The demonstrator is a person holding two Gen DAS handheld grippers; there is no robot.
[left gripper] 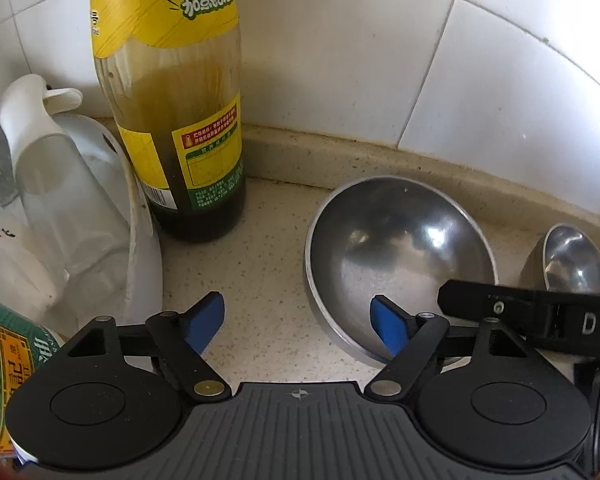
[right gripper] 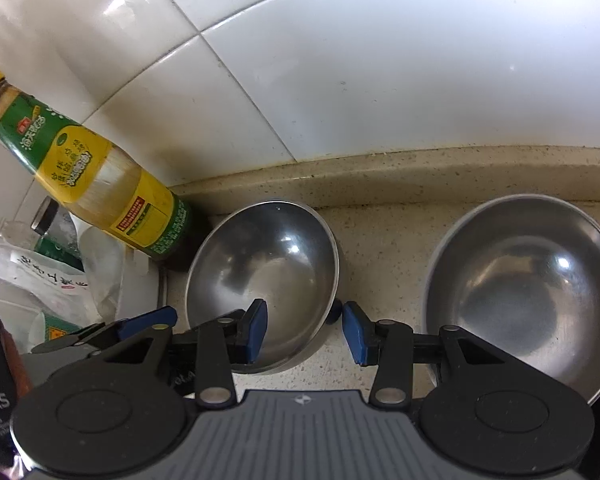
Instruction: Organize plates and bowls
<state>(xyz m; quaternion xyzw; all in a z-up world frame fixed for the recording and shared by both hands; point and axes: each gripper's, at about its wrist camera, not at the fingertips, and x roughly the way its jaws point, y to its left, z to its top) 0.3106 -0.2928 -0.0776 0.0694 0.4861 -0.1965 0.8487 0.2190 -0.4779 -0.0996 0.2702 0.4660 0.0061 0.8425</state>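
Two steel bowls stand empty on the speckled counter by the tiled wall. My left gripper (left gripper: 298,322) is open and straddles the near left rim of the left bowl (left gripper: 400,248): one blue pad hangs inside it, the other over the counter. My right gripper (right gripper: 306,334) is open too and straddles the same bowl's (right gripper: 260,264) right rim without pressing on it. The second bowl (right gripper: 520,288) sits to the right, apart from both grippers, and shows at the right edge (left gripper: 572,260) of the left wrist view. A black part of the right gripper (left gripper: 520,308) reaches over the left bowl.
A tall sauce bottle with a yellow label (left gripper: 176,120) stands just left of the left bowl. Further left are a white dish rim (left gripper: 144,248), plastic bags and packets (left gripper: 60,200). The counter's raised back edge (left gripper: 380,160) and the white tiles close off the far side.
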